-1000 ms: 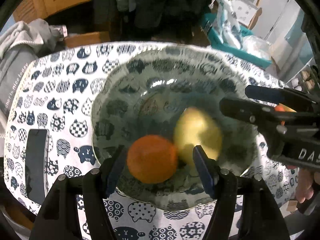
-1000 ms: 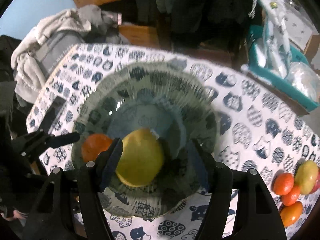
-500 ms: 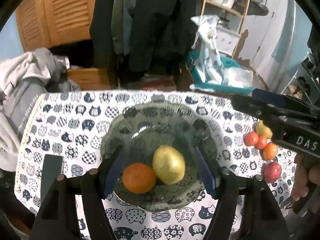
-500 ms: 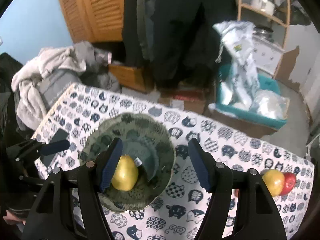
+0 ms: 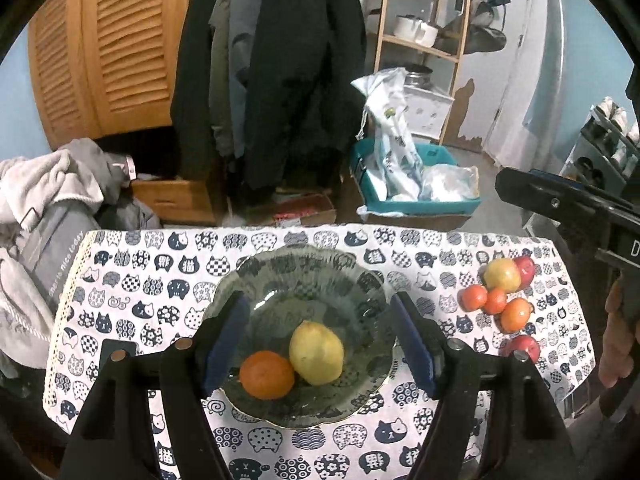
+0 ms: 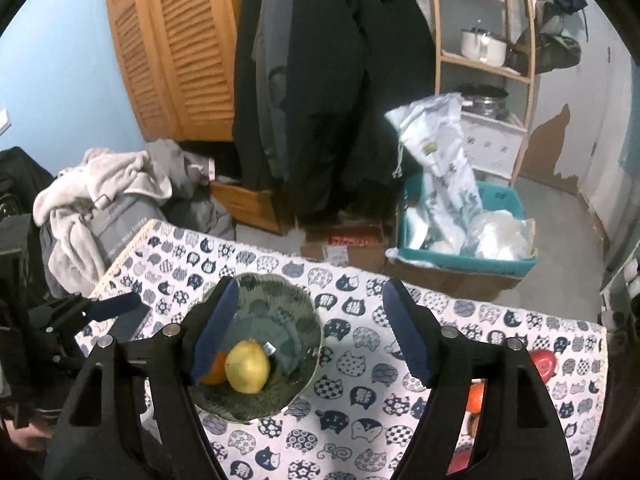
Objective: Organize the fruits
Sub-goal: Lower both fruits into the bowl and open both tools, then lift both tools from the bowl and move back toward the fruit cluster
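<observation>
A dark patterned glass bowl (image 5: pixel 304 272) sits on the cat-print tablecloth and holds an orange (image 5: pixel 267 375) and a yellow lemon (image 5: pixel 317 352). My left gripper (image 5: pixel 320 340) is open and empty, raised above the bowl. In the right wrist view the bowl (image 6: pixel 280 304) holds the lemon (image 6: pixel 247 366), with the orange (image 6: pixel 214 372) partly hidden behind a finger. My right gripper (image 6: pixel 310 330) is open and empty, high above the table. A cluster of loose fruits (image 5: pixel 502 292) lies at the table's right, with a red apple (image 5: pixel 522 346) nearest.
A dark phone (image 5: pixel 116 350) lies at the table's left edge. A red apple (image 6: pixel 542 364) and an orange fruit (image 6: pixel 476 396) show behind the right finger. Clothes pile (image 5: pixel 44 200) at left; teal bin (image 5: pixel 416 188) on the floor beyond the table.
Both grippers have lifted up and back from the bowl, open and empty. The orange and lemon stay in the bowl. The table edges and the loose fruits came into view.
</observation>
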Motion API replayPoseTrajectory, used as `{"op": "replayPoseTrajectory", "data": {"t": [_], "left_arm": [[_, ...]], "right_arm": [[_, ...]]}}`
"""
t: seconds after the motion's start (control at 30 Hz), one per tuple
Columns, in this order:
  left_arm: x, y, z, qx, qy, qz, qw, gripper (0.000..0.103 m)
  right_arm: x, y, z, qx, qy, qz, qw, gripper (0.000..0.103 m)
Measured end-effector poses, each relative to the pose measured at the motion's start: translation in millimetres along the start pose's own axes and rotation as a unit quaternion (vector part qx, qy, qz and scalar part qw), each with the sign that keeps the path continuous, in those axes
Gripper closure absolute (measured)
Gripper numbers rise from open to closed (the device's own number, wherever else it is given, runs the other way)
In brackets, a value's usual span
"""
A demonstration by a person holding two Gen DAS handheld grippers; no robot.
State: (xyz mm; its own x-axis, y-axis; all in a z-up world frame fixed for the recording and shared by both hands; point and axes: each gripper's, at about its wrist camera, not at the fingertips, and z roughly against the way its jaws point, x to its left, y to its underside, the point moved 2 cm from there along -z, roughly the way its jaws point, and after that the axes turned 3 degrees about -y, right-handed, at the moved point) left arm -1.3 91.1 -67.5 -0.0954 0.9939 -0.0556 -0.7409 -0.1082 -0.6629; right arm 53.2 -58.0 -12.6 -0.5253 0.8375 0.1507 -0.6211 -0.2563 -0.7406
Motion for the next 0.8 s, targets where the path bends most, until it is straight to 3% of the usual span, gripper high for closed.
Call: {"op": "replayPoseTrajectory", "data": {"t": [0.37,0.8], "left_arm": [[-19.8,-9.4,19.1,-0.022,0.014,-0.014,0.9996,0.027],[-52.0,-16.9,31.8,-0.034,0.034,-0.035,0.9982,0.024]], "right_arm": [[-9.7,-3.6,43.2,-0.036,0.008,0.004,0.999,0.02],[-38.0,8.3,68.8,-0.041,0.024,-0.009,0.999,0.019]]}}
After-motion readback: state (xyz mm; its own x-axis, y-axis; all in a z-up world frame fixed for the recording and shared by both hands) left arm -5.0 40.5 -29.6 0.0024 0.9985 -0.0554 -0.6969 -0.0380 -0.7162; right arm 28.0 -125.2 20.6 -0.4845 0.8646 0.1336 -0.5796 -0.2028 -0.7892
